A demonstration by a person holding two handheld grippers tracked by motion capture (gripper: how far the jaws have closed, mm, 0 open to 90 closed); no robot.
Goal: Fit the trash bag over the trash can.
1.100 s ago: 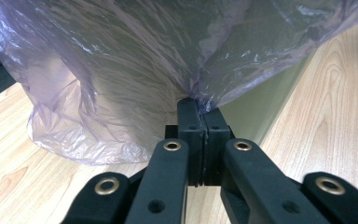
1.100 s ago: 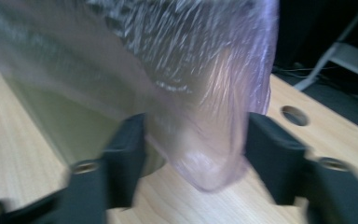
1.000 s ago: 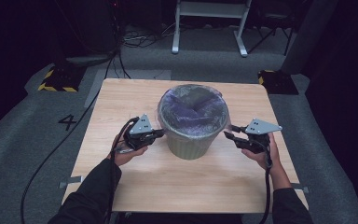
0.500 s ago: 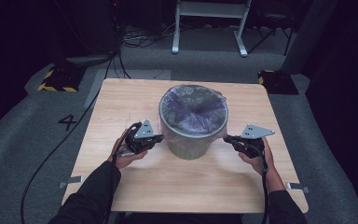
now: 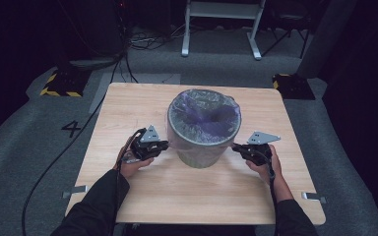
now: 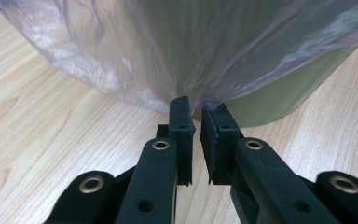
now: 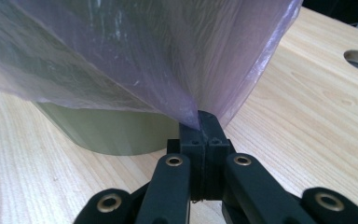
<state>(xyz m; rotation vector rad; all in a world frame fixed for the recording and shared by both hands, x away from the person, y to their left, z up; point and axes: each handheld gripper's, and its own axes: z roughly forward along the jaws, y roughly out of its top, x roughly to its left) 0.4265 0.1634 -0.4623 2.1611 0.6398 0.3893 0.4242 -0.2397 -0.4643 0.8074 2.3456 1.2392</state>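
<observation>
We are fitting a thin, translucent purple plastic bin liner [image 5: 203, 114] over a round grey-green plastic waste bin [image 5: 200, 153] that stands upright near the middle of the pale wooden table [image 5: 128, 105], the film already draped down its outer wall on both sides. Our right gripper [image 7: 203, 122] has its jaws pressed together on the hem of the film, which rises taut from the pinch. Our left gripper [image 6: 197, 111] has just been easing open: a narrow gap shows between its pads, with the film's edge gathered at their tips, so we judge that hold loose at best. We expect the liner to be very light, soft and slippery, prone to stretch or tear if tugged hard, so the doubled hem low on each side looks like the best place to take hold. The bin itself seems stiff and light, and it may tip or slide if one side pulls harder than the other.
</observation>
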